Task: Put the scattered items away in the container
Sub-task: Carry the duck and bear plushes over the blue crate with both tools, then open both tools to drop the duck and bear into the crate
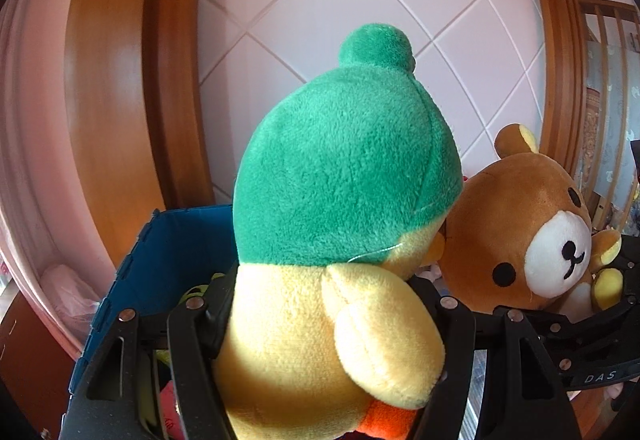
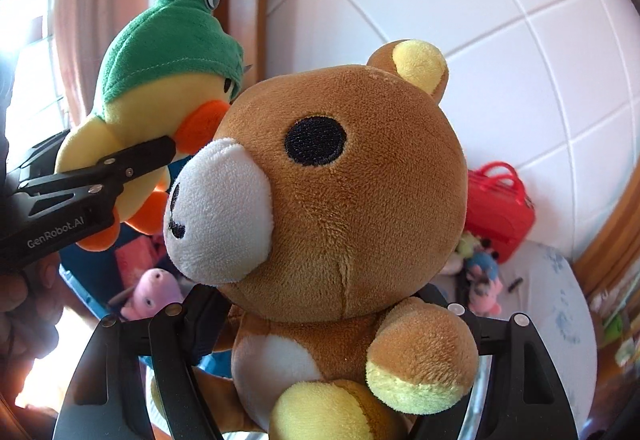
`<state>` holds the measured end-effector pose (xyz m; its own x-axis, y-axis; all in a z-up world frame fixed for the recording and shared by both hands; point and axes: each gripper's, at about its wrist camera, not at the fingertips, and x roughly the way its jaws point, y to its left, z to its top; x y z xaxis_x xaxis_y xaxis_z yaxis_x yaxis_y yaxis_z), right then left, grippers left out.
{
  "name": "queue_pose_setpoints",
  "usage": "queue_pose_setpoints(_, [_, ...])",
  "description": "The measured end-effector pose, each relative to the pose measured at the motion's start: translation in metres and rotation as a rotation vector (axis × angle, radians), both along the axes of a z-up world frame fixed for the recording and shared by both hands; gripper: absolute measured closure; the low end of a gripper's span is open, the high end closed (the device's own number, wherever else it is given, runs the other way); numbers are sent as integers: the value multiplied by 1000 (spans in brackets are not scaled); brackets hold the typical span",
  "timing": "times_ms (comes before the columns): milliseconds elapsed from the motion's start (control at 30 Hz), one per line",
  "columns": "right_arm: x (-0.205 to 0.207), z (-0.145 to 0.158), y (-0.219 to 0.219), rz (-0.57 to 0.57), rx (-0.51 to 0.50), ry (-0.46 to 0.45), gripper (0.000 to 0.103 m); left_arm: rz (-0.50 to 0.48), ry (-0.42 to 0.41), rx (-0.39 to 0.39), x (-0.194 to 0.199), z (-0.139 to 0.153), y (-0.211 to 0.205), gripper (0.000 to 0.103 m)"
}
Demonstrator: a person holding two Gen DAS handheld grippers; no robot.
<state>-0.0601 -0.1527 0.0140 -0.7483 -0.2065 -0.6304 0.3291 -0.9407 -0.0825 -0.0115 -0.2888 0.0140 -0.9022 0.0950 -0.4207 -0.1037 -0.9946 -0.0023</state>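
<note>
Two plush toys ride in the air, heads touching. The left hand-held gripper [image 1: 320, 324] is clamped on the duck plush [image 1: 340, 220]; the right hand-held gripper [image 2: 320, 320] squeezes the brown bear [image 2: 340, 180]. Lower left of the left view, the blue container [image 1: 180, 240] lies below the duck, nearer the left arm.
</note>
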Motion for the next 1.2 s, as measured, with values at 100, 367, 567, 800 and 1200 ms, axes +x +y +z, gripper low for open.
queue_pose_setpoints(100, [-15, -3, -27, 51, -7, -9, 27, 61, -23, 0, -2, -5, -30, 38])
queue_pose_setpoints(367, [-49, -11, -98, 184, -48, -54, 27, 206, -103, -19, -8, -23, -98, 38])
queue_pose_setpoints(567, [-70, -18, -128, 221, -67, -83, 27, 265, -127, -33, -21, -26, -124, 38])
queue_pose_setpoints(800, [-89, -14, -140, 251, -68, -82, 23, 301, -129, -19, -30, -28, -142, 32])
queue_pose_setpoints(1200, [-104, -18, -147, 258, -33, -73, 0, 335, -105, 50, -32, -25, -153, 9])
